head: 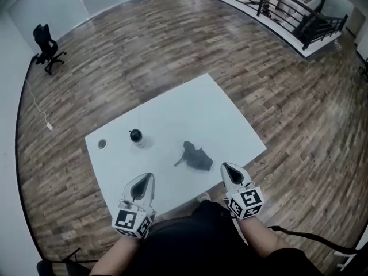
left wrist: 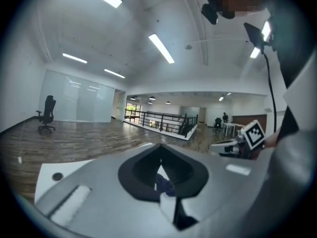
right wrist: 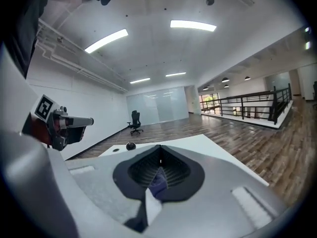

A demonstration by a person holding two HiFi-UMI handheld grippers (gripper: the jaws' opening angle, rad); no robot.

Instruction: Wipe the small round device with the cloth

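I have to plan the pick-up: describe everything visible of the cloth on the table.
The cloth is dark grey, soft-looking fabric, crumpled into a loose heap with a thin tail trailing toward the person's left. It lies on the white table, near its front edge and right of centre, to the right of the small round device and apart from it. Nothing rests on it. The right gripper is close beside it at the table's edge but does not appear to touch it.
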